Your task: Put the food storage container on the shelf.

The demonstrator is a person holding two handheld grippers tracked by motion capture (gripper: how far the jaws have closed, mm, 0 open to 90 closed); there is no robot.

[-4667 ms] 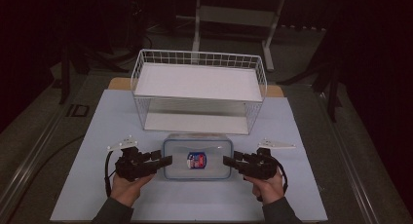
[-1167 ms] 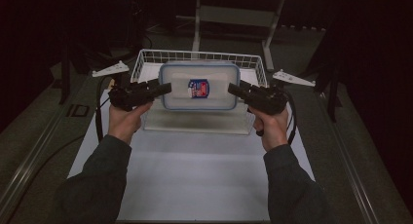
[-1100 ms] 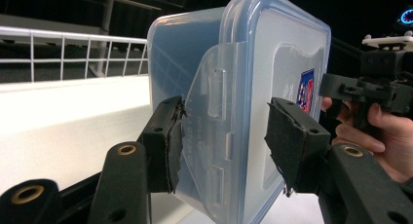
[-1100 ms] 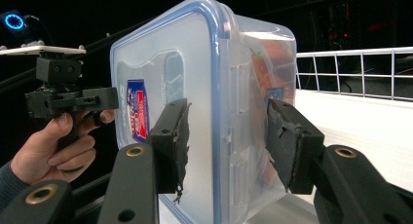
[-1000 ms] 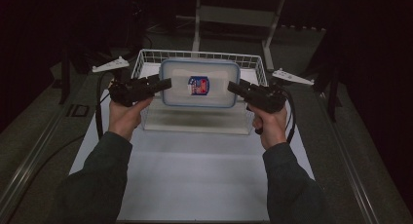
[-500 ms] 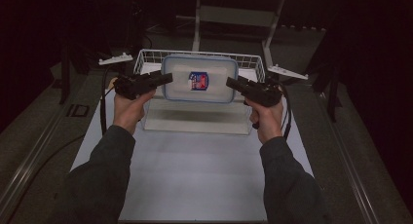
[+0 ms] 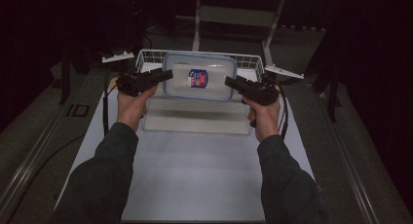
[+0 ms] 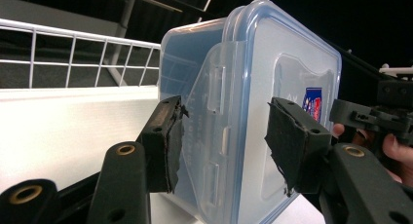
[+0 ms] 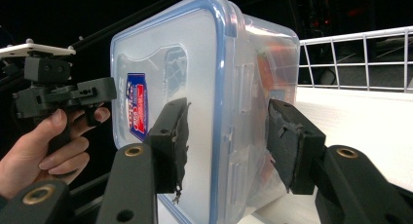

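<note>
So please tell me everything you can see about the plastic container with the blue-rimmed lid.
The plastic container is a clear, rounded rectangular box. Its blue-rimmed lid, with clip flaps on the short sides, is on and bears a red-and-blue sticker. Something orange shows faintly inside. It is held level above the white wire basket, lid up, with the left tongs and right tongs each clamping one short end.

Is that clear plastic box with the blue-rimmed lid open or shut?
Shut: the clear plastic box has its blue-rimmed lid seated all round, side latch folded down.
</note>
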